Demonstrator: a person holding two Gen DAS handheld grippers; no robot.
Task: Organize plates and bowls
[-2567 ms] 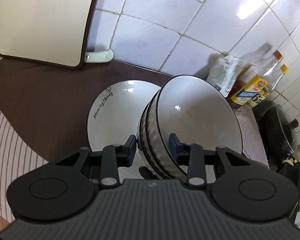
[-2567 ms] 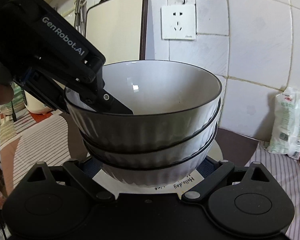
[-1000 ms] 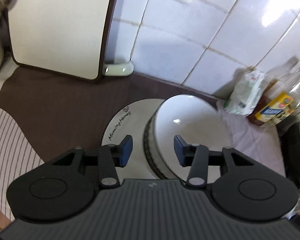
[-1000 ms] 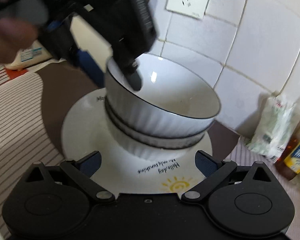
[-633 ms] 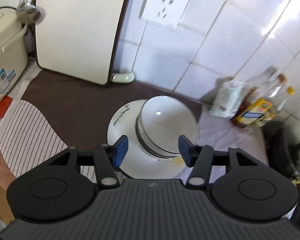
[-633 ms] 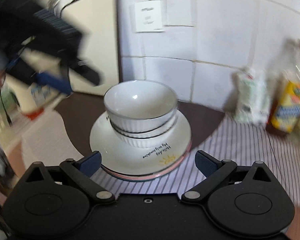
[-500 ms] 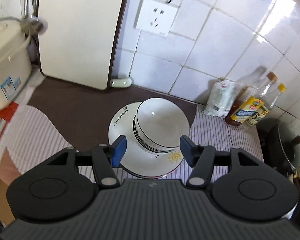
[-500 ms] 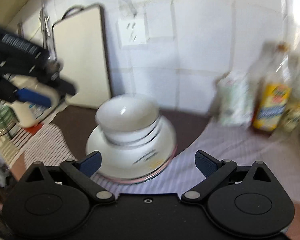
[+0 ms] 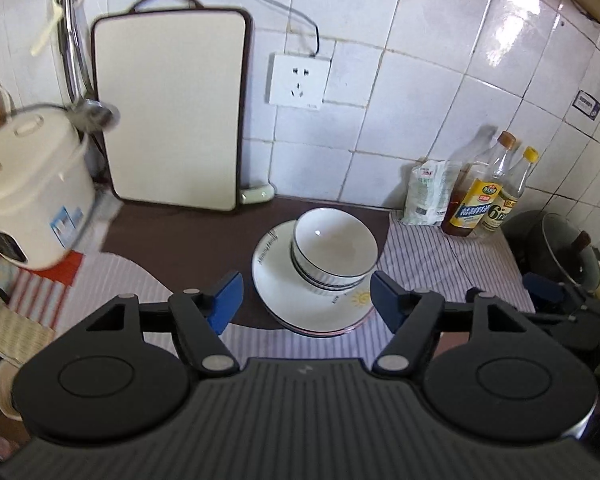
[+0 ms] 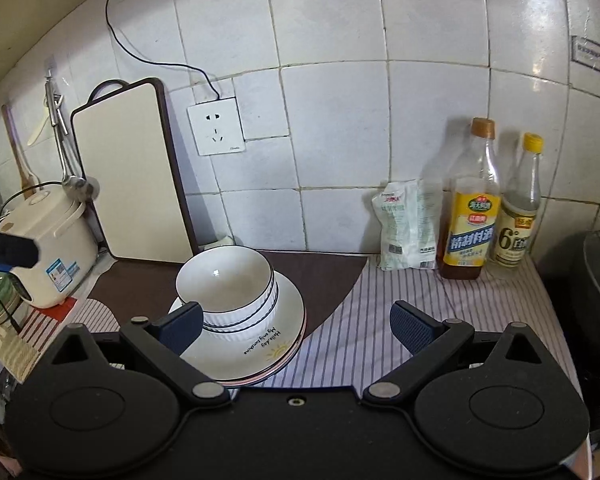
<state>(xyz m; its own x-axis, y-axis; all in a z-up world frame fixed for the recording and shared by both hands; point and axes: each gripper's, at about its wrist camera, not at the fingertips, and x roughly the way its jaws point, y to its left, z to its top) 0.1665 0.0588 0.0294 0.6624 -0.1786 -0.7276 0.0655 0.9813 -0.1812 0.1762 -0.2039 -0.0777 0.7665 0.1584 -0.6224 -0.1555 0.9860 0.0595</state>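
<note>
A nested stack of white ribbed ceramic bowls with dark rims (image 9: pixel 334 250) is seen resting upright on a pile of white round plates printed with lettering and a small yellow sun (image 9: pixel 296 304). The plates lie on the surface (image 9: pixel 440 264), partly on a dark brown mat (image 9: pixel 188 236) and partly on a white cloth with thin purple stripes (image 9: pixel 432 268), near the white tiled wall (image 9: pixel 400 92).

The left tool (image 9: pixel 306 300) is held above and short of the plates, apart from them; its blue-padded jaws have just been opening and stand spread, with nothing pinched between them. The right tool (image 10: pixel 296 322) is likewise held clear of the crockery, its jaws spread wide and nothing gripped; its left pad overlaps the edge of the plates in the right wrist view only, without contact being visible. A part of the right tool is also caught at the right edge of the left wrist view, and a part of the left tool at the left edge of the right wrist view.

A cream rectangular cutting board with a brown border (image 9: pixel 168 108) is leaned against the wall behind the mat, beside a white wall socket (image 9: pixel 298 80). A cream rice cooker (image 9: pixel 28 196) is placed at the left. A white plastic packet (image 10: pixel 404 226), a brown-capped bottle with a yellow label (image 10: pixel 470 208) and a yellow-capped clear bottle (image 10: pixel 518 208) are lined up at the wall to the right, next to a dark pot (image 9: pixel 568 256).
</note>
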